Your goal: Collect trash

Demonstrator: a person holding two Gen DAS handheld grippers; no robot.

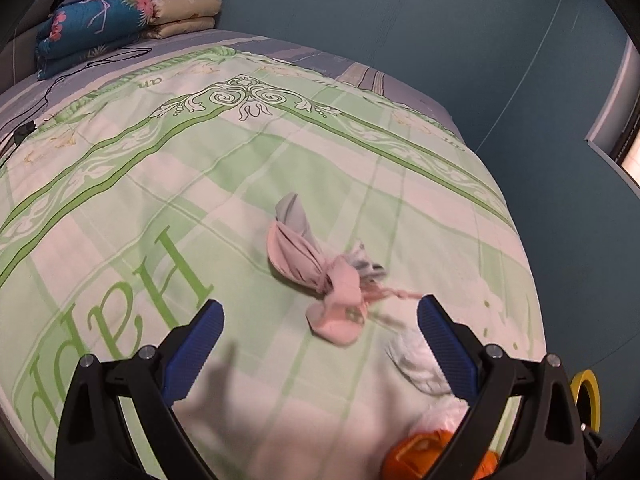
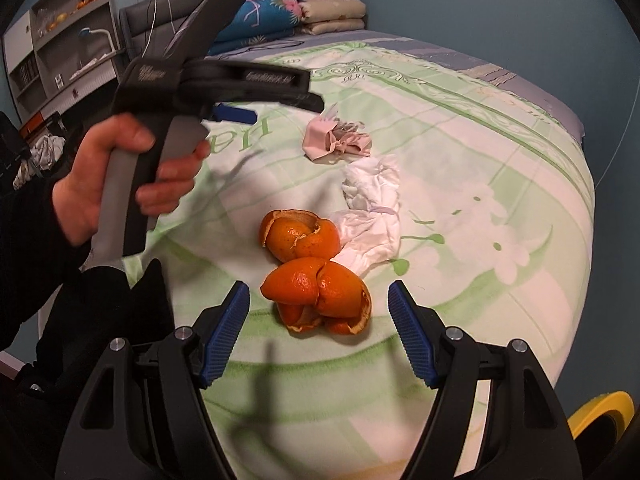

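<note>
Blue-padded fingers (image 1: 200, 344) of the left gripper (image 1: 320, 340) spread wide over a green-patterned bedspread (image 1: 140, 168), gripping nothing; a pink cloth bundle (image 1: 316, 272) lies between and just beyond their tips, with crumpled white tissue (image 1: 416, 364) and orange peel (image 1: 416, 456) behind the right-hand finger. From the right wrist, the right gripper (image 2: 319, 312) likewise gapes wide and empty, its tips flanking the nearer peel (image 2: 320, 296), with a second peel (image 2: 300, 236) and the tissue (image 2: 372, 208) beyond.

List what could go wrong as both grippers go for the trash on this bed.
1. The curled orange peel pieces lie loose and overlapping; the open right gripper might pinch only one.
2. The crumpled white tissue touches the peel and could drag along.
3. The open left gripper could snag the green bedsheet.
</note>
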